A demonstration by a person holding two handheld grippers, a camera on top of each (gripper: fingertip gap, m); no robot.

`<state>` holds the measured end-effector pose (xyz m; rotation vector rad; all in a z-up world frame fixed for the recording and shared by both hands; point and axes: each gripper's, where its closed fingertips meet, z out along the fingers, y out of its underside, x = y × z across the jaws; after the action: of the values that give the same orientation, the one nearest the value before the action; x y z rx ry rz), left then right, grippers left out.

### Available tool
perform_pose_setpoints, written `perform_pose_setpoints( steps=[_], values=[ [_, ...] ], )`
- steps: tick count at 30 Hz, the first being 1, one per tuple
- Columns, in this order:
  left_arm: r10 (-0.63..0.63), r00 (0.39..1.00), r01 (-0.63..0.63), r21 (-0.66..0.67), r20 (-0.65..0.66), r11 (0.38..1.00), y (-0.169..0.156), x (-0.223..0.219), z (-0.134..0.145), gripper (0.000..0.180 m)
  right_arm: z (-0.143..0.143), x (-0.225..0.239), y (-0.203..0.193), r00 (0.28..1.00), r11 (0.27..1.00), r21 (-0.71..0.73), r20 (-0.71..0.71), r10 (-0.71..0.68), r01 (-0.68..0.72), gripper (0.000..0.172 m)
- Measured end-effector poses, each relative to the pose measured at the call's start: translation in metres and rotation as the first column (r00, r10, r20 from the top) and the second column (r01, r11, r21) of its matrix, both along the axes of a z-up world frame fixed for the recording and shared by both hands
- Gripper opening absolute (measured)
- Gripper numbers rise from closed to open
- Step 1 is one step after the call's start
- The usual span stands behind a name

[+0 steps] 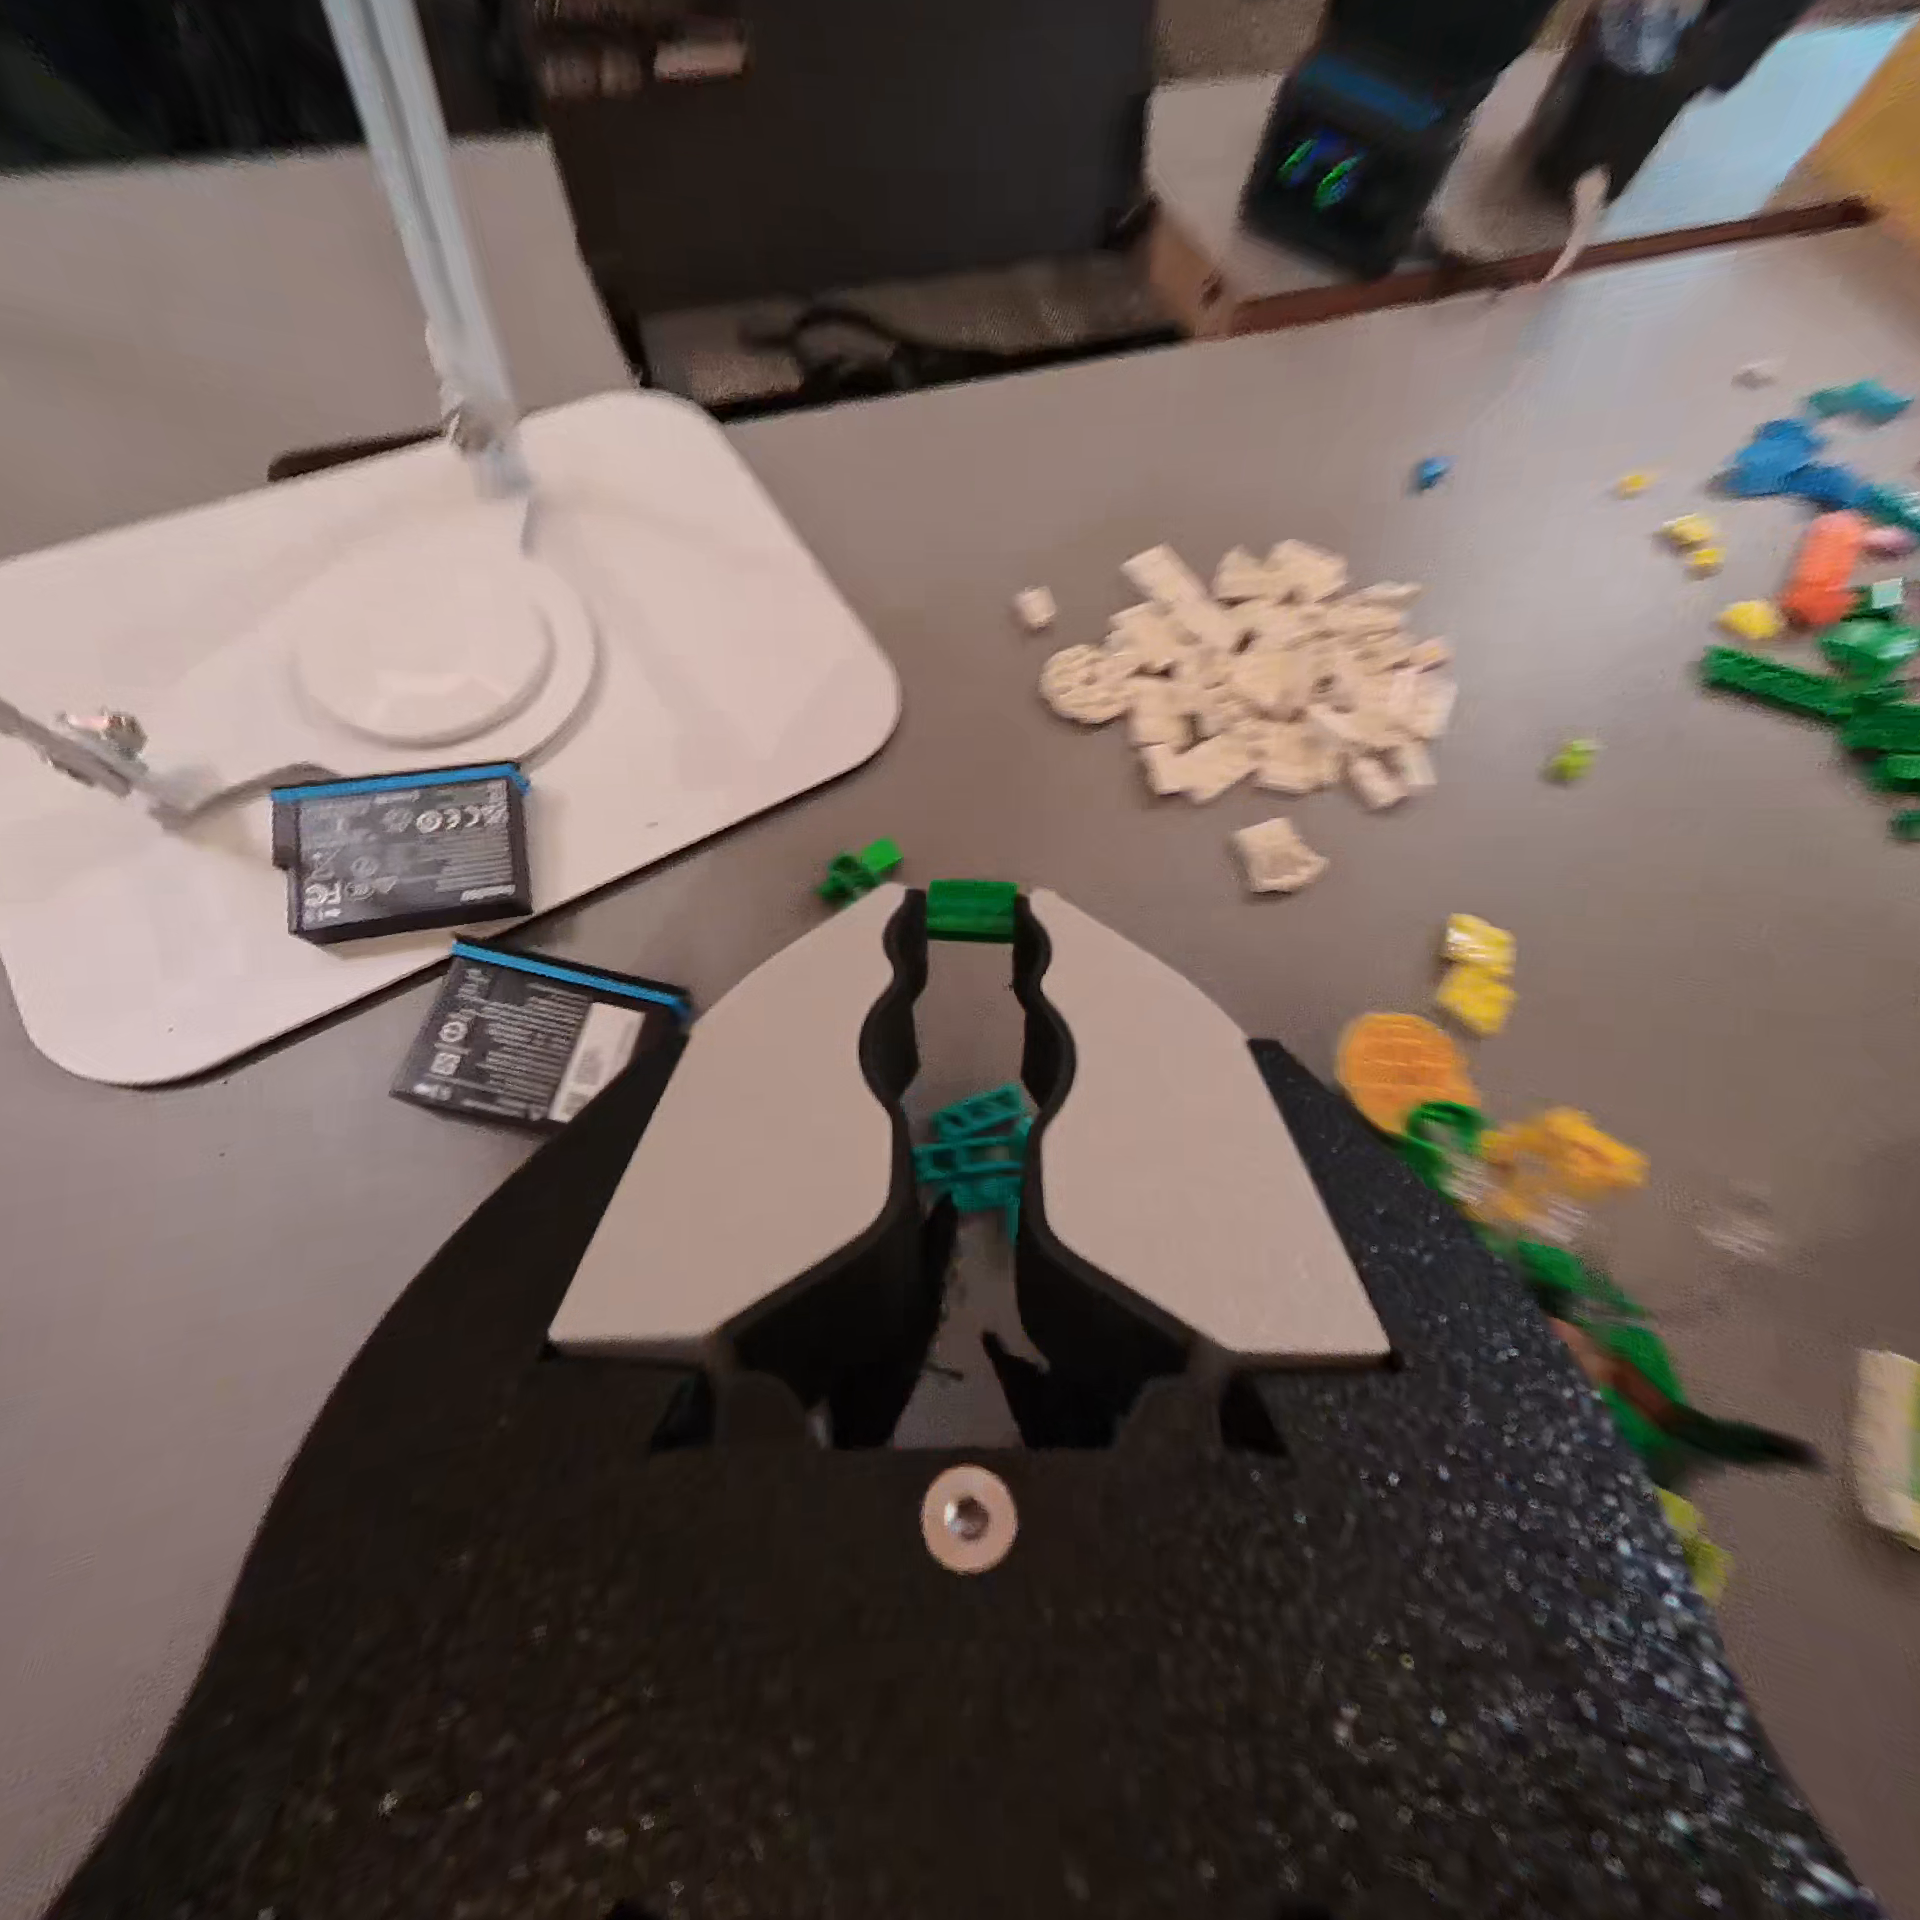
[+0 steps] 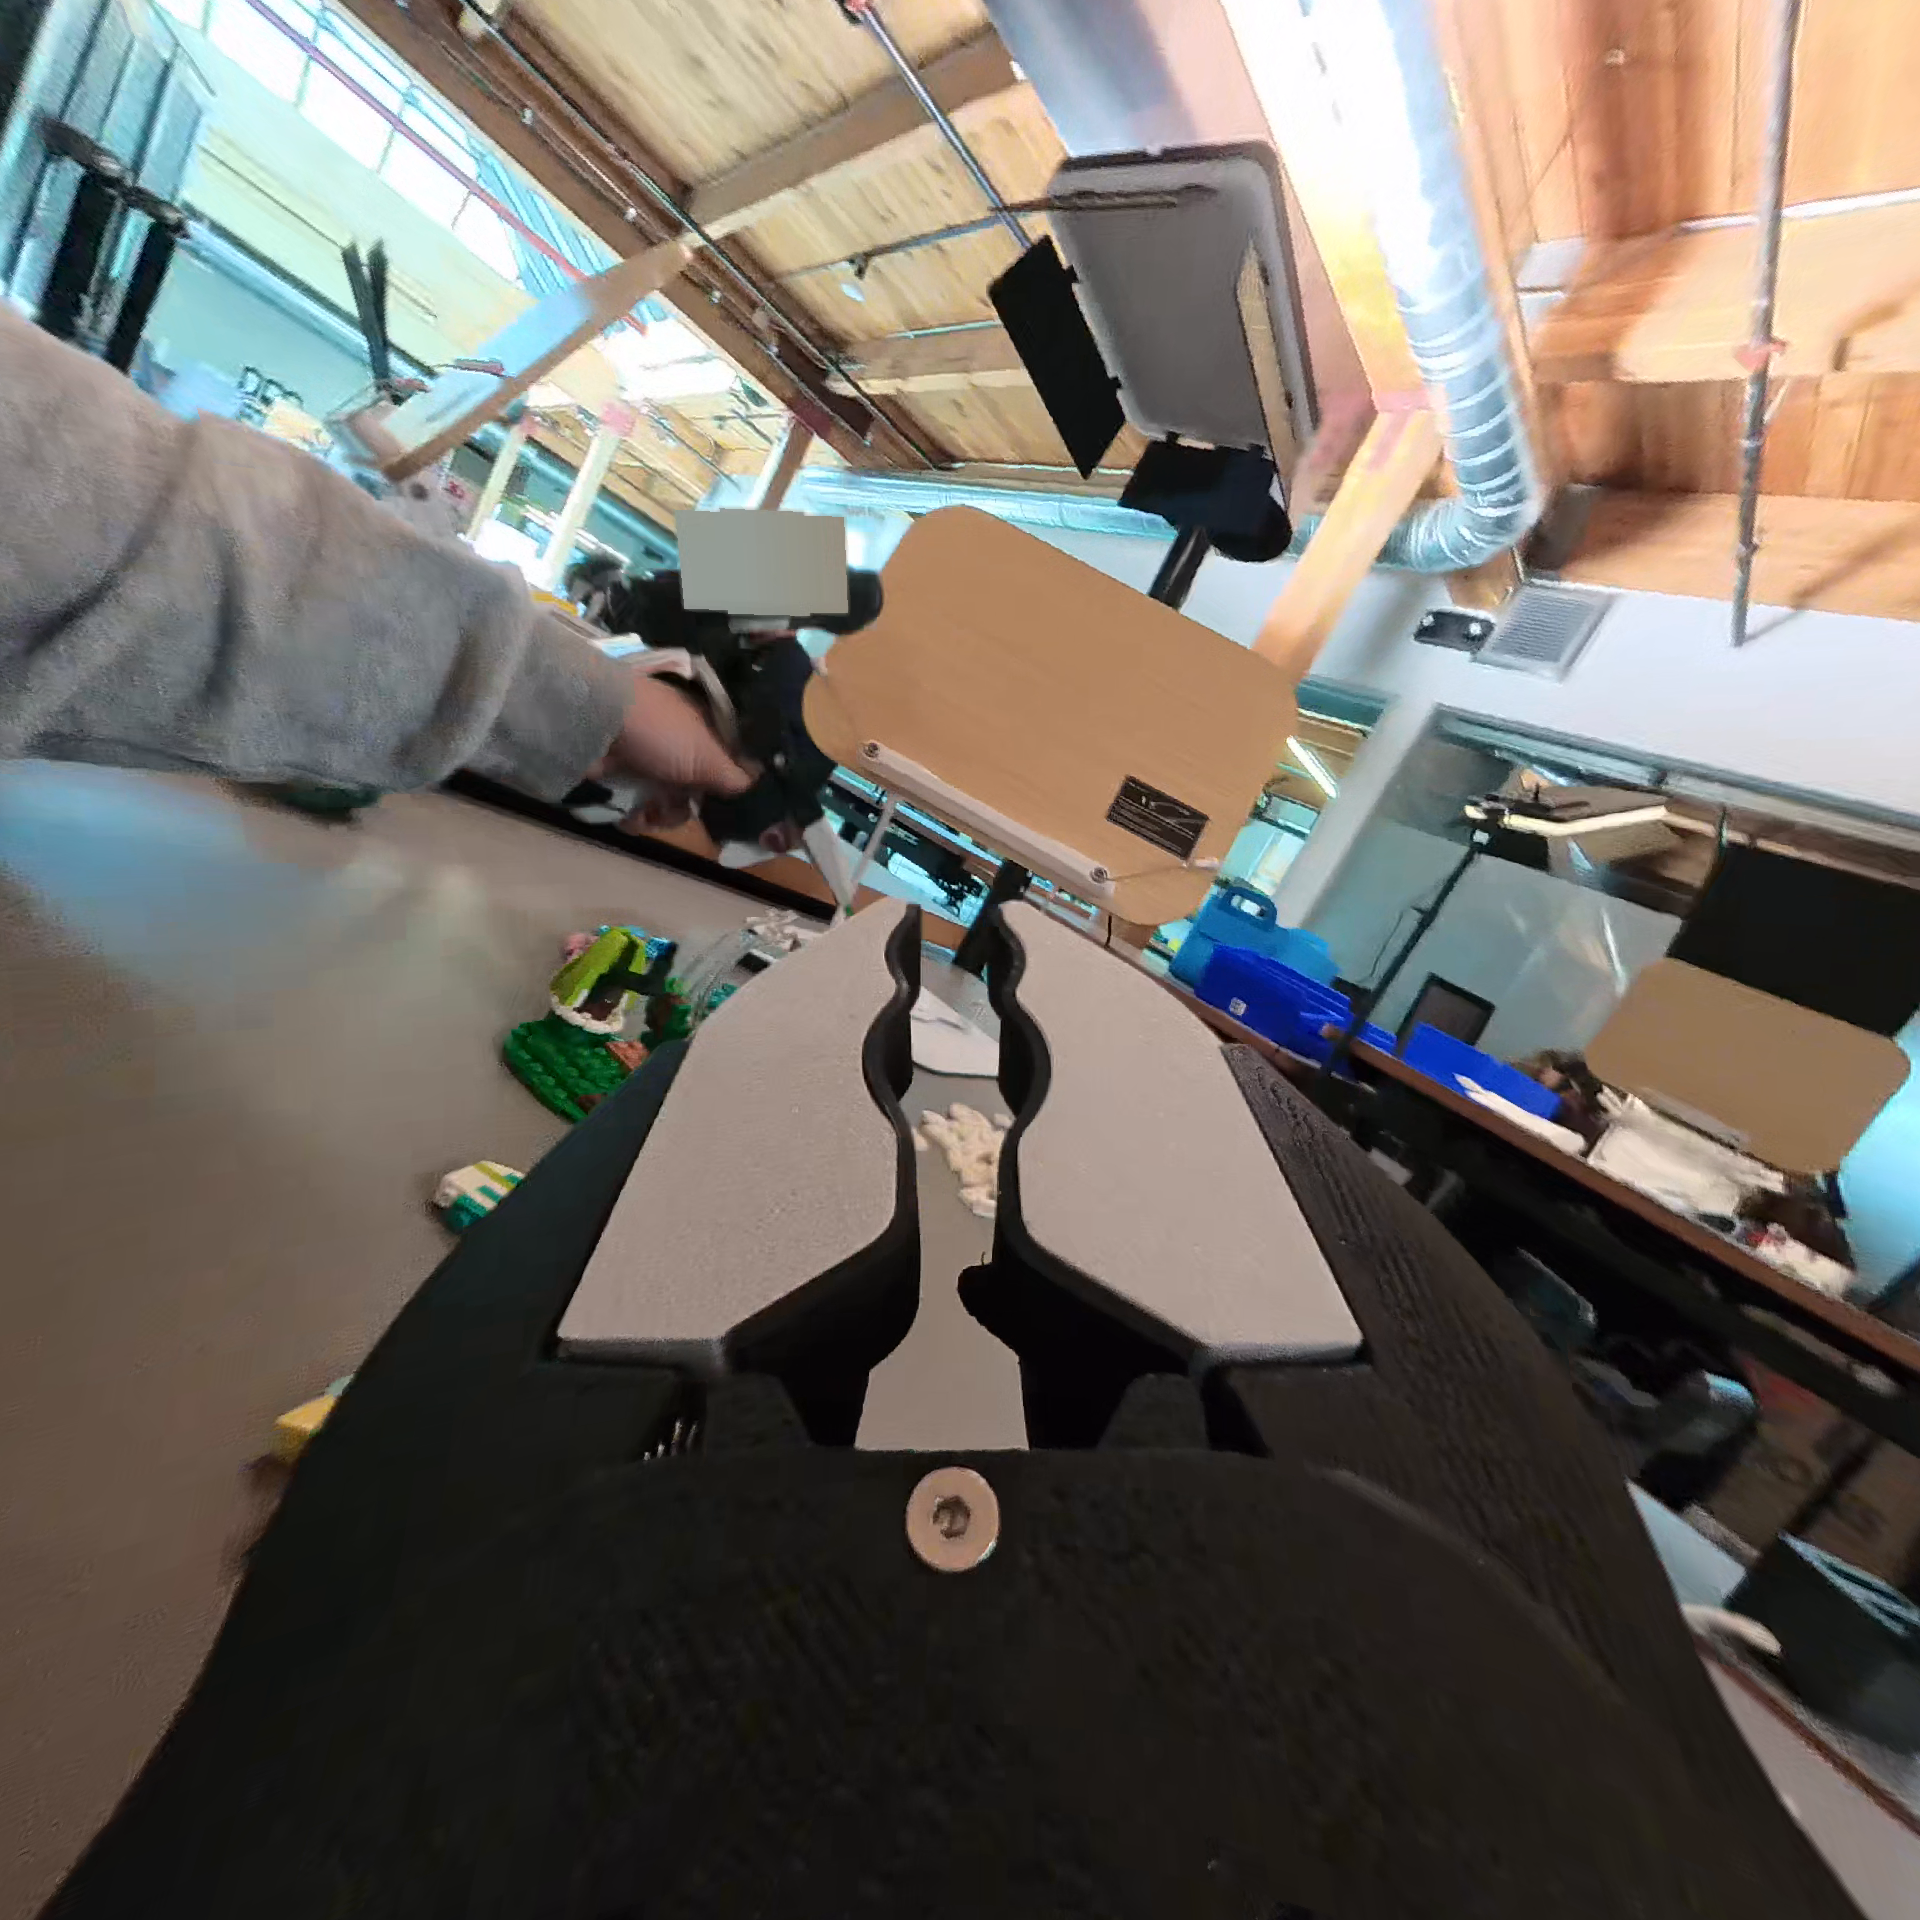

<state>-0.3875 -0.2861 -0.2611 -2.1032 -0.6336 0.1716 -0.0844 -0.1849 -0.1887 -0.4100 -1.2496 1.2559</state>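
Green brick (image 1: pixel 970 911), teal bricks (image 1: pixel 971 1143), white brick pile (image 1: pixel 1257 675), blue-edged black batteries (image 1: pixel 400 862), grey table (image 1: pixel 1039 499).

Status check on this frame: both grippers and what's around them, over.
Left gripper shut on green brick, above grey table. Right gripper open, empty, angled upward. White brick pile ahead; two batteries left.

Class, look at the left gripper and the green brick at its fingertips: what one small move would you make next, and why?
Probably lift the left gripper slightly, straight up. Its fingertips appear pressed on both sides of the green brick, which is low over the grey table with another small green piece close by on its left. A short rise would clear it. The right gripper is open, bare and pointing away.
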Motion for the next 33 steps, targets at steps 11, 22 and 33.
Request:
perform_pose_setpoints(
  steps=[11,22,33],
  values=[
    [0.07,0.996,-0.053,-0.24,0.061,0.969,0.014,-0.027,-0.064,0.046,-0.01,-0.013,0.008,0.998,0.999,-0.038,0.066,-0.011,0.013,0.007],
    [0.101,0.95,-0.122,-0.054,-0.296,0.991,-0.005,0.022,0.024,0.072,-0.014,-0.019,0.015,0.992,0.996,-0.067,0.114,-0.046,0.054,0.008],
    [-0.341,0.866,0.352,-0.04,-0.364,0.935,0.007,0.262,0.028,0.033,-0.039,-0.011,-0.006,0.832,0.973,-0.059,0.509,0.221,-0.223,0.01]
  ],
)
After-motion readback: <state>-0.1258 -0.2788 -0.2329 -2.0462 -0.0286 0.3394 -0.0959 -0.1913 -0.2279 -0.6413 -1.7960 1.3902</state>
